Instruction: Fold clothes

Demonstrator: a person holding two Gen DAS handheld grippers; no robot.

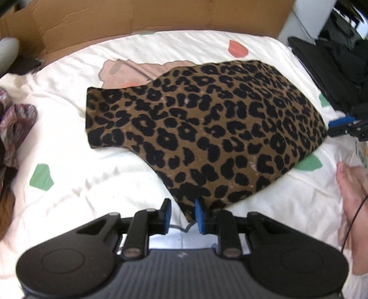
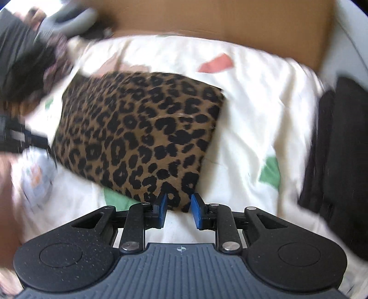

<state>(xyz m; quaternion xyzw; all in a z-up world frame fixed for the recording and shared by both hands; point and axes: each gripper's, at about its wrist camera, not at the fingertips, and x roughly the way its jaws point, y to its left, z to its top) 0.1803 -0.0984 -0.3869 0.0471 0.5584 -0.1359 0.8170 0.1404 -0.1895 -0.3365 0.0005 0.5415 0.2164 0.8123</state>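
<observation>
A leopard-print garment (image 1: 202, 128) is lying spread on the bed's white sheet (image 1: 96, 184). The left gripper (image 1: 182, 215) and right gripper (image 2: 177, 211) are each hovering at its near edge, fingers apart, gripping nothing. Cardboard (image 1: 138, 16) is standing behind the bed.

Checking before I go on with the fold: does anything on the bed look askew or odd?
Nothing looks damaged. The leopard-print garment lies flat on the white sheet, though its outline is uneven, one end narrower. A crumpled purple garment sits at the sheet's edge.
</observation>
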